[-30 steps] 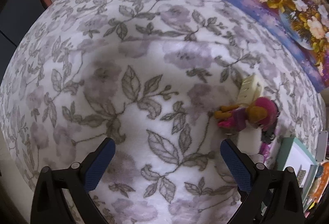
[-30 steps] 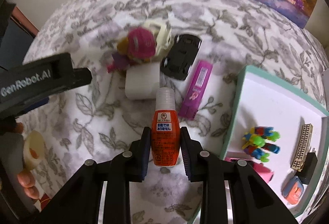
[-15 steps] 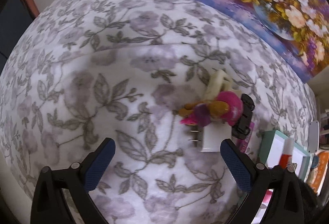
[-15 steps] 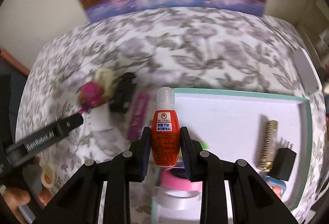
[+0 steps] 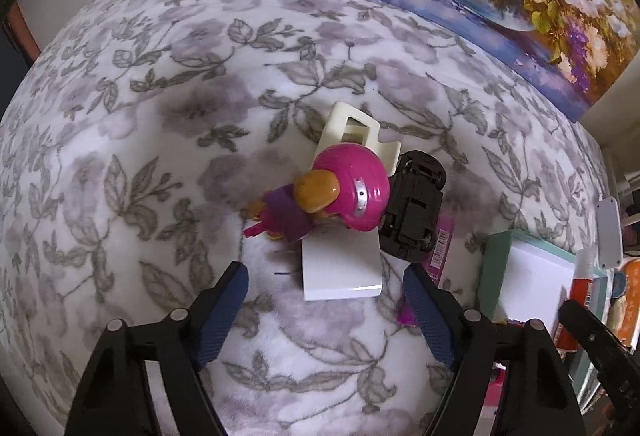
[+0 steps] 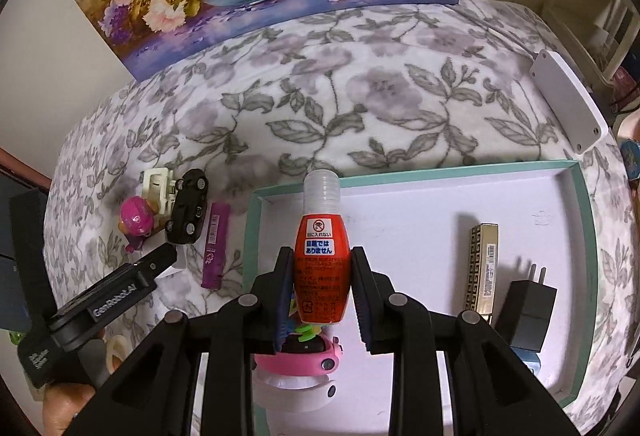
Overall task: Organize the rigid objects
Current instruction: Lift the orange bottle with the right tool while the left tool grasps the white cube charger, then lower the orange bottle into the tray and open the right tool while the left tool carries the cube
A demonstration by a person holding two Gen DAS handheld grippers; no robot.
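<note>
Left wrist view: left gripper point(image 5: 325, 300) hovering low over the floral blanket point(image 5: 160, 116), blue-padded fingers point(image 5: 222, 310) wide apart and gripping nothing. Just ahead, a cluster not yet sorted: white charger block point(image 5: 340, 268), pink-helmeted toy figure point(image 5: 340, 192) leaning on it, cream plastic piece point(image 5: 356, 134) behind, black toy car point(image 5: 416, 212) beside, purple tube point(image 5: 442, 248) partly hidden under the car. Teal-rimmed tray point(image 5: 494, 276) at the right edge.

Right wrist view: right gripper point(image 6: 320, 286) clamped on the orange bottle point(image 6: 322, 268), held upright above the near-left part of the tray point(image 6: 582, 212). Already inside: gold patterned box point(image 6: 482, 268), black plug adapter point(image 6: 528, 300), pink-and-white round item point(image 6: 300, 360), a bright multicoloured toy mostly hidden beneath the bottle. Bottle not yet released. Roughly halfway by judgement: several pieces stowed, one in hand, five left on the blanket.
</note>
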